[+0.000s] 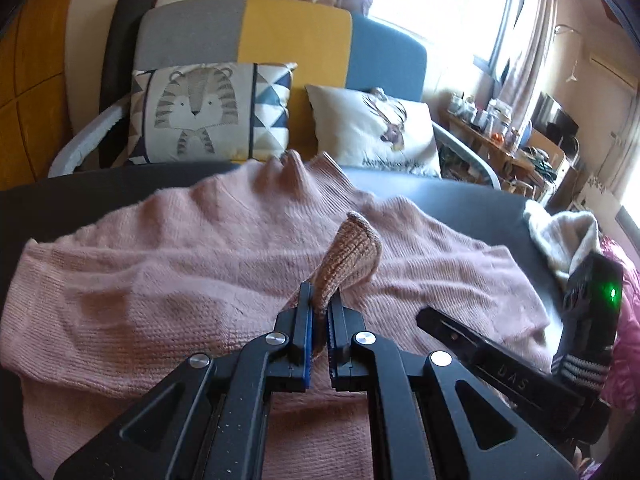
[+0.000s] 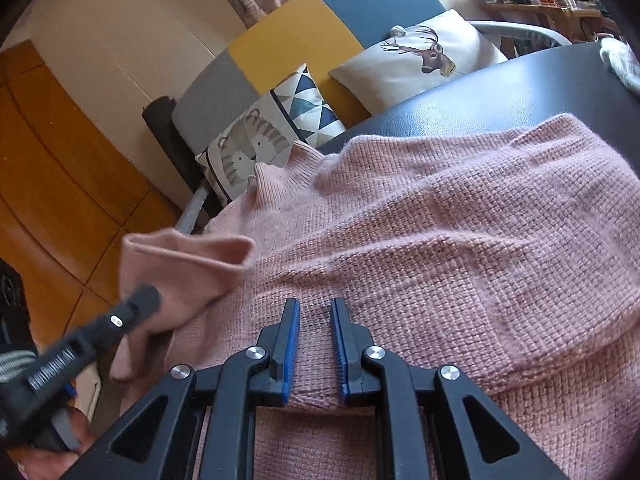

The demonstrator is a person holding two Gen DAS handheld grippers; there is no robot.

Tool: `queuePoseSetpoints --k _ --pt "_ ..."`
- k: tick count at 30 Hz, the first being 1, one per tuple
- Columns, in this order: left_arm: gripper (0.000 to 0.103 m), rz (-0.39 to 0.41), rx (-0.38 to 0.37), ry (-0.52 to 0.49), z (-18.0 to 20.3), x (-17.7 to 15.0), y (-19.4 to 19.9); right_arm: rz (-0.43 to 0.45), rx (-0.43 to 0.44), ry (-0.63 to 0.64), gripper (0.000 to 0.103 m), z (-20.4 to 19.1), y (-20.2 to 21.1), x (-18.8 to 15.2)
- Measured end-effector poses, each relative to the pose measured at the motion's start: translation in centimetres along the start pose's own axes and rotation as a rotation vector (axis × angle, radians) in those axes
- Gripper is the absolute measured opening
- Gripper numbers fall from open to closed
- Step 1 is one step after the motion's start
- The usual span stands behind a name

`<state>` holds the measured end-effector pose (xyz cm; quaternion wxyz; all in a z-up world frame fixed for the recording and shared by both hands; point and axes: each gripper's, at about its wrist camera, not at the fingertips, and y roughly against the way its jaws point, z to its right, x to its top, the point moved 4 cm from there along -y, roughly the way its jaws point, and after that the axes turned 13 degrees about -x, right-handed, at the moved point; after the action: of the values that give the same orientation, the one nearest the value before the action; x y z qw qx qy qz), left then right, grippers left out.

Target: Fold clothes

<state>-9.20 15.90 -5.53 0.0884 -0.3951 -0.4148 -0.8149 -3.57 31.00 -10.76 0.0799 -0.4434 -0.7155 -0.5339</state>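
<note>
Pink sweater (image 1: 224, 256) lies spread across the dark surface (image 1: 460, 196), collar toward its far edge. Left hand-held gripper (image 1: 319, 312) pinches the ribbed cuff (image 1: 352, 256); right hand-held gripper (image 2: 315, 344) clamps a knit fold. Risk: thin cuff bite slips under drag, spoiling the fold.

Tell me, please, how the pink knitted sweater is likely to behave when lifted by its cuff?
The pink knitted sweater probably flops and drapes: it lies in soft wrinkles. Its ribbed cuff, pinched by the left gripper, bends over, so it likely stretches rather than slips.
</note>
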Motion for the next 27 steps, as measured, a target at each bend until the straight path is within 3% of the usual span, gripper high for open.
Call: queuePoseSetpoints --k 4,11,15,21,24,27 --pt "0.007 -0.052 -0.027 -0.020 1.2 -1.3 -1.4 0.001 0.006 -0.005 0.015 0.1 0.1 -0.4" --pt "0.026 -0.096 -0.142 0.021 0.9 -2.5 -1.7 0.001 0.020 -0.022 0.015 0.2 -0.2 -0.7" --pt "0.030 -0.071 -0.184 0.064 0.1 -2.4 0.0 0.003 0.023 -0.026 0.015 0.2 -0.4 -0.8" --pt "0.040 -0.020 -0.199 0.013 -1.2 -2.7 3.3 -0.009 0.043 -0.047 0.015 0.4 -0.6 -0.9" --pt "0.040 -0.005 -0.126 0.028 -3.5 -2.4 4.5 -0.027 0.019 -0.047 0.014 0.4 -0.5 -0.5" --pt "0.040 0.009 -0.045 0.117 -7.5 -2.1 5.7 0.046 -0.051 0.034 0.018 -1.4 1.5 0.1"
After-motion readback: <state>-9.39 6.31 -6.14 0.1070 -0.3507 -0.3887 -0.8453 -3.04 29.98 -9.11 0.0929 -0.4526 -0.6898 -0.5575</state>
